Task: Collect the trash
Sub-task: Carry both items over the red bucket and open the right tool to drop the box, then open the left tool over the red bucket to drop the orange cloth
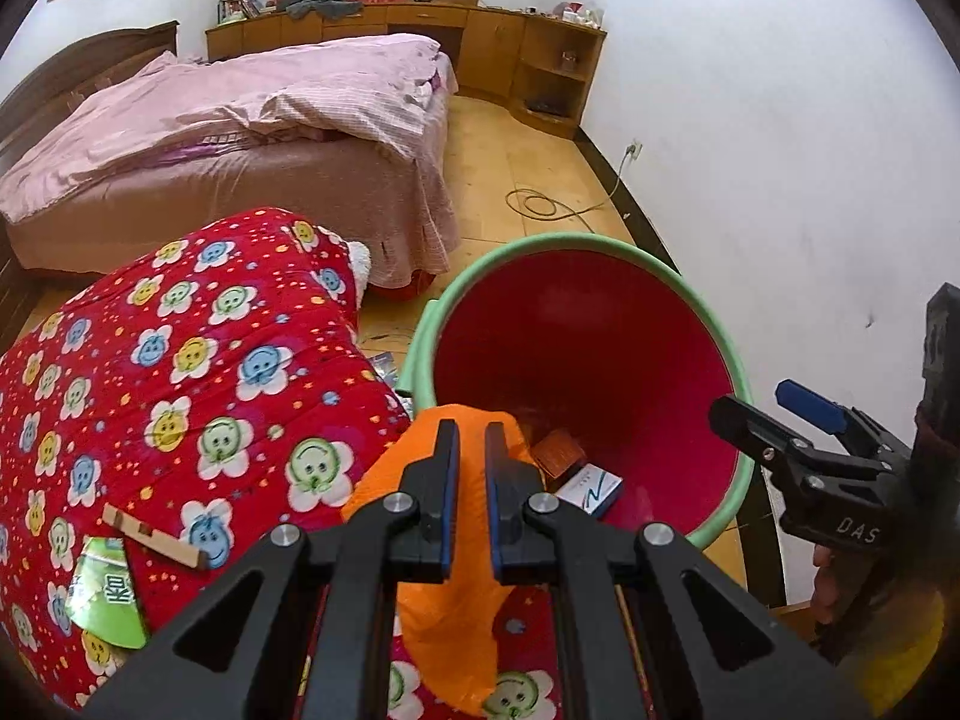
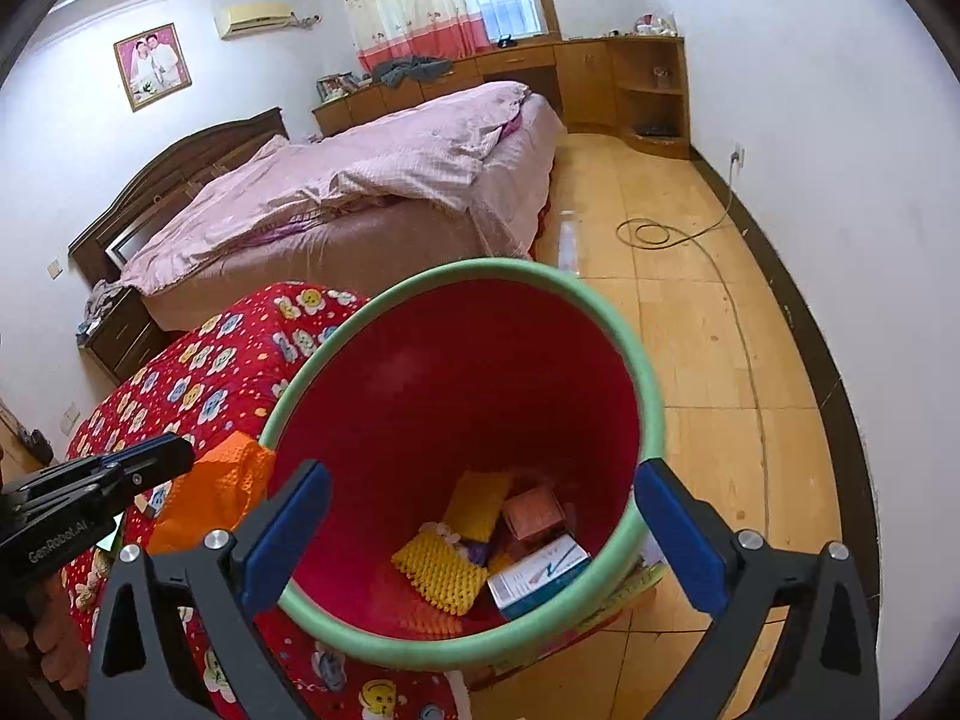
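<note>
My left gripper (image 1: 471, 441) is shut on an orange foam net (image 1: 447, 618), which hangs over the red flowered quilt (image 1: 180, 372) right beside the bin. The bin (image 1: 600, 246) is red inside with a green rim and stands on the floor against the quilt. Inside it lie a white-and-blue box (image 1: 588, 489), a brown box (image 1: 561, 450) and yellow foam nets (image 2: 441, 570). My right gripper (image 2: 483, 540) is open wide over the bin's near rim (image 2: 384, 648), with nothing between its pads. The right wrist view shows the left gripper (image 2: 171, 456) with the orange net (image 2: 219, 489) at the bin's left.
A green packet (image 1: 105, 600) and a wooden strip (image 1: 150, 537) lie on the quilt. A pink-covered bed (image 1: 252, 138) stands behind. A cable (image 2: 654, 234) coils on the wooden floor near the white wall (image 2: 840, 180). Wooden cabinets (image 1: 528, 48) line the far wall.
</note>
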Action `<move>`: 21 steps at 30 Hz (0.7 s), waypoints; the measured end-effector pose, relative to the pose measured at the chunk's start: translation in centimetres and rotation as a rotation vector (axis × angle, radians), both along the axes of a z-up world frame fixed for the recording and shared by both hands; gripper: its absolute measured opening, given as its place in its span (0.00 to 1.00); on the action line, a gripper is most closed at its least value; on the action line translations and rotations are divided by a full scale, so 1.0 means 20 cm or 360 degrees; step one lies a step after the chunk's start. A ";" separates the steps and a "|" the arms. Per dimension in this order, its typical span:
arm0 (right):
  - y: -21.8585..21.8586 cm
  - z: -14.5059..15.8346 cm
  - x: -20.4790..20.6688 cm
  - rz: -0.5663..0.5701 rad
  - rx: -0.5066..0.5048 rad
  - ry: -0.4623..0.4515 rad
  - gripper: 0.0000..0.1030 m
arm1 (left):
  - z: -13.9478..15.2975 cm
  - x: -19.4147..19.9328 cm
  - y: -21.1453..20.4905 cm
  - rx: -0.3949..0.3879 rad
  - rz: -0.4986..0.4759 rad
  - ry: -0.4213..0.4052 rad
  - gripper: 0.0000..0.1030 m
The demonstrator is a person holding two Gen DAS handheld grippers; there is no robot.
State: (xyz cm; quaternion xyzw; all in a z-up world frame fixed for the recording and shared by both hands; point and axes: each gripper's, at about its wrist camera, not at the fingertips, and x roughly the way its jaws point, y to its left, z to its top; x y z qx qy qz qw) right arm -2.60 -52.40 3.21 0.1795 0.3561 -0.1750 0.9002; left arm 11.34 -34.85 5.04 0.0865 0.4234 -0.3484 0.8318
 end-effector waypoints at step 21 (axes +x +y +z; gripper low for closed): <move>0.01 0.02 -0.13 -0.0030 0.0016 -0.0034 1.00 | -0.21 -0.01 0.10 0.0179 0.0052 0.0211 0.38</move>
